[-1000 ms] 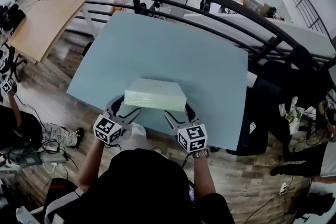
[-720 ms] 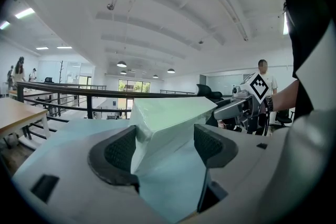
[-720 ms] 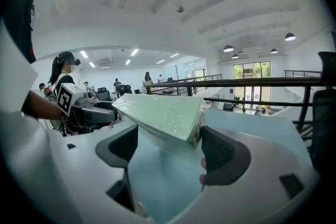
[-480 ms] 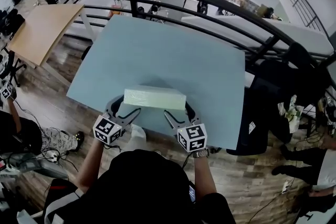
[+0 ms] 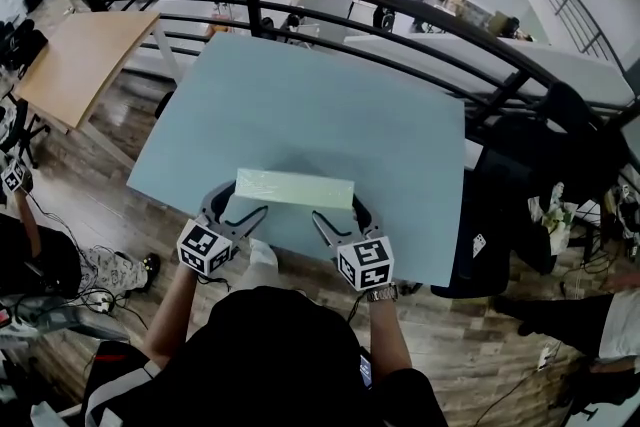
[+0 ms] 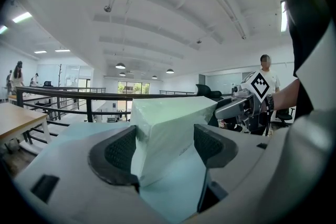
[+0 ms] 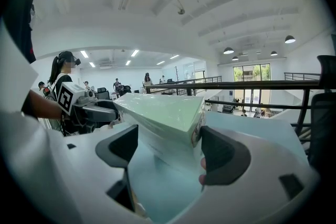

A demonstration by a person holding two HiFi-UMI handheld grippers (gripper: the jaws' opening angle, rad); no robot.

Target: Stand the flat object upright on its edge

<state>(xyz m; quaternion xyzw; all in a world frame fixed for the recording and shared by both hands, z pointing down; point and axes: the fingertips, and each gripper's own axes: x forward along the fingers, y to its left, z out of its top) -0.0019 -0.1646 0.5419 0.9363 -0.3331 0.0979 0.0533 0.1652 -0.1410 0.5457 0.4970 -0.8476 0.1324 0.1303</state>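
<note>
One pale green flat rectangular pack (image 5: 295, 187) sits over the near part of the single light blue tabletop (image 5: 300, 85), tipped up so only a narrow band of it shows from above. Cannot tell whether its lower long edge touches the table. Two handheld grippers: left gripper (image 5: 243, 198) at the pack's left end, right gripper (image 5: 336, 206) at its right end. In each gripper view a pack corner fills the gap, with the jaws spread wide and seemingly pressed onto it across the thickness. Judgement: stiff, keeps its shape, probably fairly weighty. The wrapper looks smooth and glossy, so it is liable to slide on the pads. Best hold is at both ends, evenly, so it pivots without twisting. The narrow edge gives poor footing and the pack may topple on release.
</note>
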